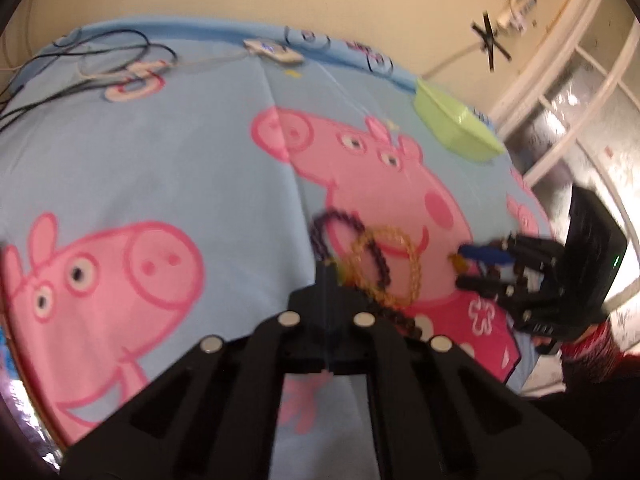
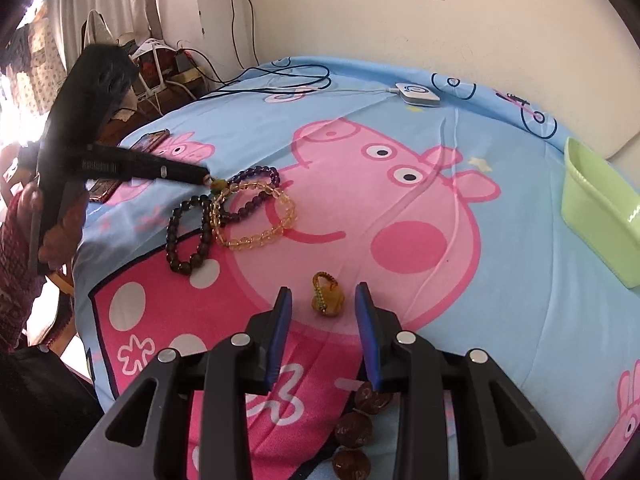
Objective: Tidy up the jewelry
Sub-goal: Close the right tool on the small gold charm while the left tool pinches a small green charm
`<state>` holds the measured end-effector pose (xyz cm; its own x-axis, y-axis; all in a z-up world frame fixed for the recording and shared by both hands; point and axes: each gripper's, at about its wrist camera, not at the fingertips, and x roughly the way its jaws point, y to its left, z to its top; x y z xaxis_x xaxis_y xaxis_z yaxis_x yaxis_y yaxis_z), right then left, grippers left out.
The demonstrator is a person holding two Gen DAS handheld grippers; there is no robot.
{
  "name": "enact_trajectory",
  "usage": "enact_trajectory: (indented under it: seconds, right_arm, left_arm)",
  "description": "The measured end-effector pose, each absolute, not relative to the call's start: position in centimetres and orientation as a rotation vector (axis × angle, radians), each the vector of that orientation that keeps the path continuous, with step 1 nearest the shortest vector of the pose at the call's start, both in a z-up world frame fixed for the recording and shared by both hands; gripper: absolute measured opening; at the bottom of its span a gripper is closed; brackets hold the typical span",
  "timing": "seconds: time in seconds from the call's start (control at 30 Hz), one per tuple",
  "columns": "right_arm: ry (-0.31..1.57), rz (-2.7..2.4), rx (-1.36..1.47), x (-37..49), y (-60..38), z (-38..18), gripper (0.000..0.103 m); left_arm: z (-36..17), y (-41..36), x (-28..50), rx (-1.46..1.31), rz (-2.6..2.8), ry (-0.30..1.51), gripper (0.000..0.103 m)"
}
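Jewelry sorting on a bed (image 2: 500, 264) with a cartoon-pig sheet; I use the small yellow ring (image 2: 327, 294) as landmark. My right hand-held gripper (image 2: 325, 300) is lowered around the ring, its blue-padded fingers (image 2: 280, 320) standing apart on either side and not yet touching it. Beyond the ring and to its left lies a cluster of three overlapping bead bracelets: an amber bracelet (image 2: 256, 216), a purple bracelet (image 2: 252, 196) and a dark bracelet (image 2: 190, 236). My left hand-held gripper (image 2: 206, 176) reaches the far edge of that cluster with its jaws drawn together; something small and greenish sits at its tip, but I cannot tell whether it is pinched. Large brown beads (image 2: 352, 428) lie nearer to me than the ring, partly under the right gripper. The green tray (image 2: 600, 216), presumably the destination, sits well apart to the ring's right. I judge the step in hand to be picking up the ring. The next move calls for closing the fingers squarely on its body, since so small a piece could slip or pinch the soft sheet, then lifting clear before carrying it rightward to the tray.
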<state>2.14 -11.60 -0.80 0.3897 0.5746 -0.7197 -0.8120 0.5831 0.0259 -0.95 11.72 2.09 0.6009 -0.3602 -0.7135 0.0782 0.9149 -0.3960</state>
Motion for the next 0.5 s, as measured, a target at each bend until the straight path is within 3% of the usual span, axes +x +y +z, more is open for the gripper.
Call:
enact_trajectory:
  seconds: [0.17,0.2,0.3,0.37,0.4,0.43,0.5]
  right_arm:
    - [0.745,0.909,-0.376,1.9,-11.8,-0.8,0.008]
    - [0.739,0.906,-0.389,1.8,-11.8,-0.8,0.0]
    - [0.725,0.893,-0.414,1.7,-11.5,-0.7,0.0]
    - [0.733,0.876,-0.386,2.3,-11.8,-0.8,0.0]
    - [0.741,0.878,-0.367,2.6,-12.0,-0.9,0.0]
    - [0.752,0.887,-0.34,2.8,-12.2,-0.9,0.0]
    - [0.755,0.893,-0.327,3.0,-12.4,-1.0,0.0]
  left_arm:
    - [4.4,11.9,-0.9,-0.339,-0.28,0.841,0.0]
    - [4.7,11.8,-0.7,-0.338,-0.285,0.836,0.0]
    - [4.8,11.7,-0.4,-0.336,-0.26,0.853,0.0]
    - [4.3,11.5,-0.4,-0.349,-0.262,0.888,0.005]
    - [3.9,11.4,-0.6,-0.352,-0.263,0.899,0.018]
    - [3.6,11.3,-0.8,-0.351,-0.263,0.903,0.038]
    - [3.1,11.2,-1.0,-0.366,-0.263,0.897,0.053]
